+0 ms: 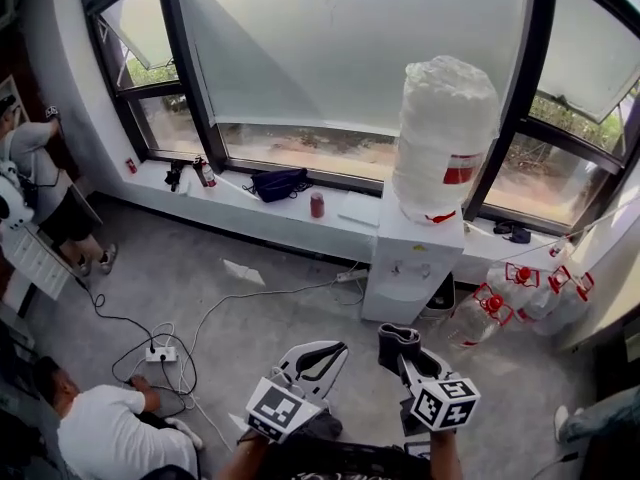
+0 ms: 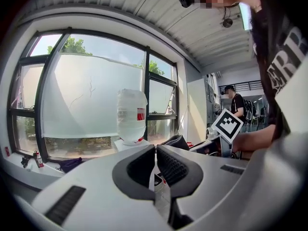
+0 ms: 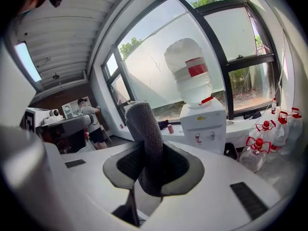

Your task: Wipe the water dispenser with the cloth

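Note:
The white water dispenser point(image 1: 410, 263) stands on the floor against the window sill, with a big inverted bottle point(image 1: 444, 138) on top; it also shows as the dispenser point(image 3: 205, 124) in the right gripper view and the bottle point(image 2: 131, 115) in the left gripper view. My right gripper point(image 1: 400, 346) is shut on a folded grey cloth point(image 3: 147, 138), whose roll sticks up between the jaws, also seen as the cloth point(image 1: 398, 342) in the head view. It hangs short of the dispenser's front. My left gripper point(image 1: 322, 360) is beside it, jaws shut on nothing point(image 2: 156, 163).
Several empty bottles with red caps point(image 1: 525, 290) lie right of the dispenser. A power strip and cables point(image 1: 165, 352) trail over the floor. One person crouches at the lower left point(image 1: 105, 423), another stands at the far left point(image 1: 40, 183). A dark bag point(image 1: 278, 182) and red cup point(image 1: 317, 205) sit on the sill.

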